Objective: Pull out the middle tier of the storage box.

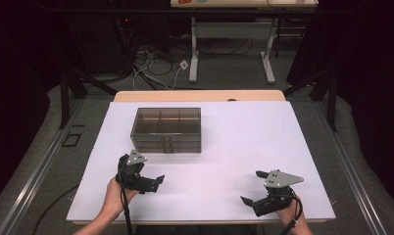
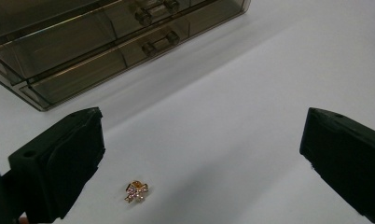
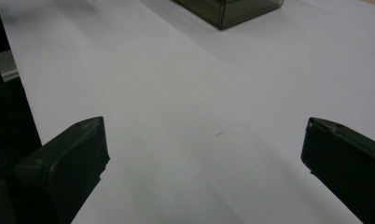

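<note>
Two grippers are resting low over the white table (image 1: 244, 132), each held in a hand at the near edge. From the high view, the left gripper (image 1: 153, 182) is sitting just in front of the smoky clear drawer box (image 1: 166, 129), and the right gripper (image 1: 251, 188) is lying well apart from it toward the near right corner. Both are standing with jaws spread wide and nothing between them.

What the high view is too coarse to resolve, the left gripper view is giving plainly: a small gold trinket with pinkish stones (image 2: 136, 191) is lying on the table surface, close to the inner side of the jaw on that picture's left, not touched by either jaw. Beyond it, the drawer box (image 2: 83, 46) is showing two closed drawers, one above the other, with their handles.

Looking along the right gripper (image 3: 204, 154), its view is showing bare white surface between the parted jaws and one corner of the drawer box (image 3: 227, 11) far off at the top.

Nothing is lying between the trinket and the box front.
</note>
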Demonstrator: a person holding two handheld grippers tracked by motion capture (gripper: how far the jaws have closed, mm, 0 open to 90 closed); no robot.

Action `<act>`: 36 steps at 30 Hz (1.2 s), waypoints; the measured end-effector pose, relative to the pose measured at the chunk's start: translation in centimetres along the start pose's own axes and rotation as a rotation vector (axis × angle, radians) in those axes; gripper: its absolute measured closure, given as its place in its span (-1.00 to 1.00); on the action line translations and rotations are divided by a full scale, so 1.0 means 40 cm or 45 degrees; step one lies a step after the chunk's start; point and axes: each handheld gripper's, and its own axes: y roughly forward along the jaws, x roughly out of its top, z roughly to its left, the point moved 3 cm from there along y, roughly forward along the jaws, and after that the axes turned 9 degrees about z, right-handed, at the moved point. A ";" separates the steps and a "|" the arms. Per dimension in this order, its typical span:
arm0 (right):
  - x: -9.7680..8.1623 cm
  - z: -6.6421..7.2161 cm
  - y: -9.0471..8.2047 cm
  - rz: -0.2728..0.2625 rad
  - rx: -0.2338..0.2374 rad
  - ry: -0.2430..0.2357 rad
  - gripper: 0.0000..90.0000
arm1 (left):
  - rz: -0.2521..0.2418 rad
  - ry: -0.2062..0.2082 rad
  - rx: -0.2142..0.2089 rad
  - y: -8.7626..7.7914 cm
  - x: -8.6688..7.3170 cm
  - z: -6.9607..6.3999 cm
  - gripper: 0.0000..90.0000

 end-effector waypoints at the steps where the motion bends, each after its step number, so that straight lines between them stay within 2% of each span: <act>1: 0.000 -0.002 0.001 0.005 -0.005 -0.010 -1.00 | 0.003 -0.006 -0.004 0.002 0.004 0.000 -1.00; 7: -0.002 -0.002 -0.001 -0.001 -0.006 -0.004 -1.00 | 0.025 -0.027 -0.023 0.006 0.014 0.008 -1.00; 11: 0.000 -0.001 0.001 0.002 0.002 -0.007 -1.00 | 0.039 -0.074 -0.045 0.012 0.026 0.015 -1.00; 15: -0.002 -0.002 0.003 0.011 0.003 -0.014 -1.00 | 0.050 -0.066 -0.044 0.015 0.033 0.019 -1.00; 17: -0.002 -0.001 0.002 0.003 -0.003 -0.006 -1.00 | 0.060 -0.091 -0.060 0.019 0.038 0.022 -1.00; 25: -0.002 -0.002 0.004 0.009 -0.001 -0.012 -1.00 | 0.085 -0.098 -0.083 0.028 0.052 0.022 -1.00; 26: -0.002 -0.003 0.004 0.008 0.001 -0.015 -1.00 | 0.104 -0.105 -0.092 0.029 0.055 0.023 -1.00; 29: -0.002 -0.002 0.002 -0.003 -0.001 0.001 -1.00 | 0.105 -0.118 -0.106 0.033 0.059 0.024 -1.00; 36: 0.000 -0.002 0.003 0.003 -0.006 -0.012 -1.00 | 0.125 -0.143 -0.104 0.039 0.070 0.026 -1.00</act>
